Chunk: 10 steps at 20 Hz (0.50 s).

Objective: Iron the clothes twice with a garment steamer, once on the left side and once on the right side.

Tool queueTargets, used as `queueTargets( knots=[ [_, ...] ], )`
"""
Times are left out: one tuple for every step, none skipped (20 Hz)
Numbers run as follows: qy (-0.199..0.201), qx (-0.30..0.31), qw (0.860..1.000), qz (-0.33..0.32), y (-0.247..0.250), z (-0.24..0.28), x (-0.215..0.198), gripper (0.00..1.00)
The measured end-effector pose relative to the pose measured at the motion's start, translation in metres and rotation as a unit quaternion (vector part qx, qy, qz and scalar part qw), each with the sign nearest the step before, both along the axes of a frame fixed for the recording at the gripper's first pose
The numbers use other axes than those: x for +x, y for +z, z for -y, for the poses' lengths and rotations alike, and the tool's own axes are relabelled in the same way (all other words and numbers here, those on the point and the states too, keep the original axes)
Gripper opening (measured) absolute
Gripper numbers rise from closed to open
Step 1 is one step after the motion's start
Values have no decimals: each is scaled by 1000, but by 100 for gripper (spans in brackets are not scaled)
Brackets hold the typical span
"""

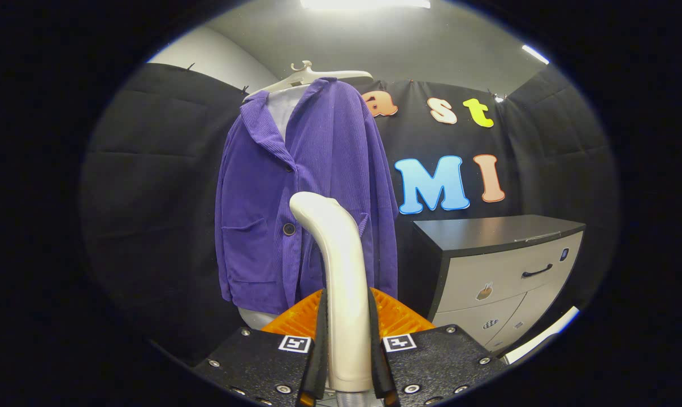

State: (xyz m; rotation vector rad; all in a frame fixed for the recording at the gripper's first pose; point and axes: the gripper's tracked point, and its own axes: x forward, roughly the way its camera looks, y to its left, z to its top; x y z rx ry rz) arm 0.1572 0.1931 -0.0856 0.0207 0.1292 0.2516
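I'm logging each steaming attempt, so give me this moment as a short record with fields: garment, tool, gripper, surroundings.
garment: purple jacket on a white hanger, buttoned, hanging beyond the fingers
tool: white steamer, upright between the fingers, its head in front of the jacket's lower middle; contact cannot be told
gripper: gripper shut on the steamer
surroundings: cabinet with drawers beside the jacket

The steamer (343,294) stands upright between the gripper (346,339) fingers, both pressing its handle. Beyond it a jacket (301,198) hangs on a hanger (312,76) before the booth wall. A dresser (499,265) stands right of the jacket, against the wall.
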Motion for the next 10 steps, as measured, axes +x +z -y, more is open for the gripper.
queueTargets(
  knots=[
    [-1,1,1000,-8,-7,0,-3,32],
    [-1,0,1000,-18,-17,1,-7,32],
    [-2,-5,1000,-31,-28,2,-10,32],
    [-4,-5,999,-46,-39,3,-10,33],
    [-7,-5,998,-64,-50,6,-10,32],
    [-9,-1,997,-77,-61,7,-9,32],
    [-10,3,996,-85,-67,8,-10,33],
    [-10,4,996,-93,-71,7,-11,33],
    [-11,4,995,-97,-73,7,-13,32],
    [-11,7,995,-96,-73,6,-16,32]
  ],
)
